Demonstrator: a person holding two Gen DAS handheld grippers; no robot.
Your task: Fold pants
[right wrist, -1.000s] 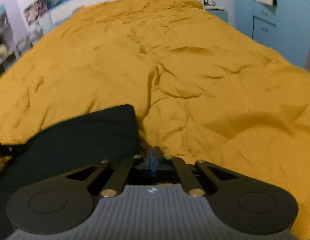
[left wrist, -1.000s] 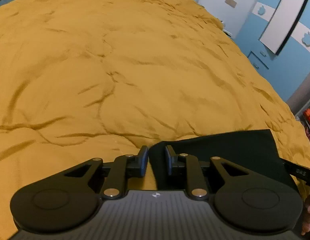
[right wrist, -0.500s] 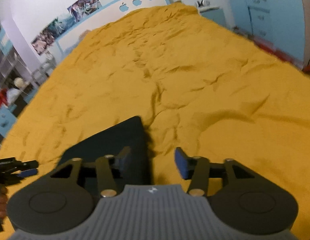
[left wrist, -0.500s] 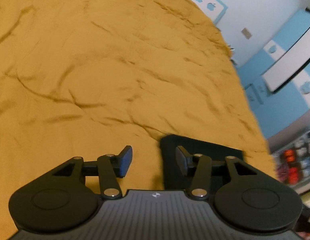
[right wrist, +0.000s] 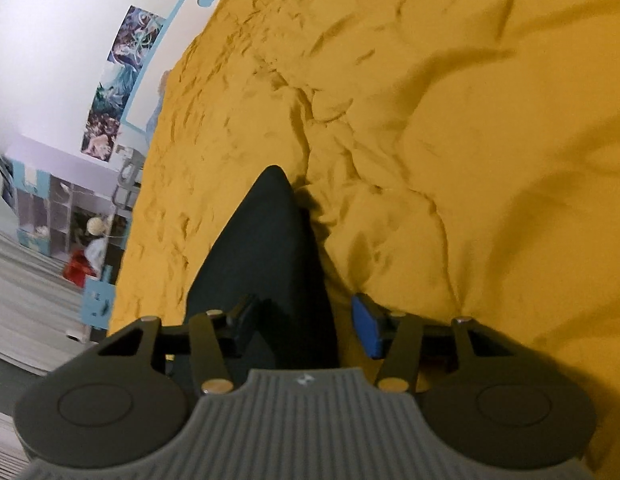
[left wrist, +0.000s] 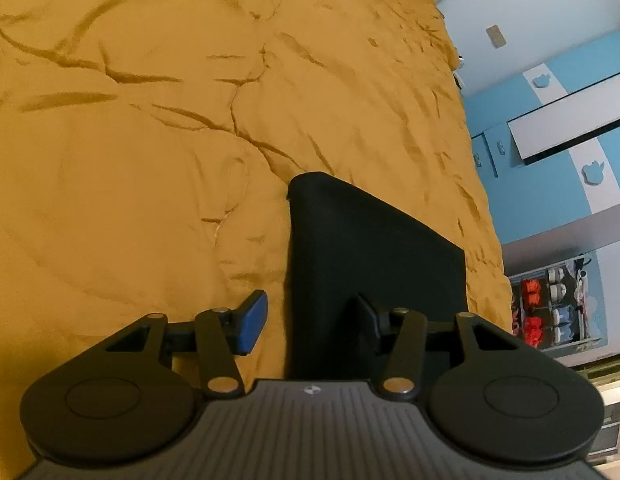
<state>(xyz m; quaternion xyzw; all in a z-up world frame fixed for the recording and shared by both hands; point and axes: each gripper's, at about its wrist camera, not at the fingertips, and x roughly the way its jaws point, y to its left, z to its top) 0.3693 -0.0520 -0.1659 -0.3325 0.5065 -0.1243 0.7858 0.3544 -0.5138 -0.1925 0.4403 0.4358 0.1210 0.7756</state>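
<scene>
The black pants lie folded into a flat packet on the yellow bedspread. My left gripper is low over their near left edge, its jaws opening. Its blue pad hangs over the spread and the other finger over the cloth, neither pressing. In the right wrist view the pants run away to a point. My right gripper straddles their right edge with its jaws closing. A gap still shows between its blue pad and the cloth.
The wrinkled bedspread fills most of both views. A blue and white wardrobe and a shelf of small items stand past the bed's right edge. Posters and shelving lie beyond the left edge.
Both grippers have rolled and moved along the pants. The right went from shut to apart, the left from a narrow gap to wide. A pants edge now lies between each pair of jaws.
</scene>
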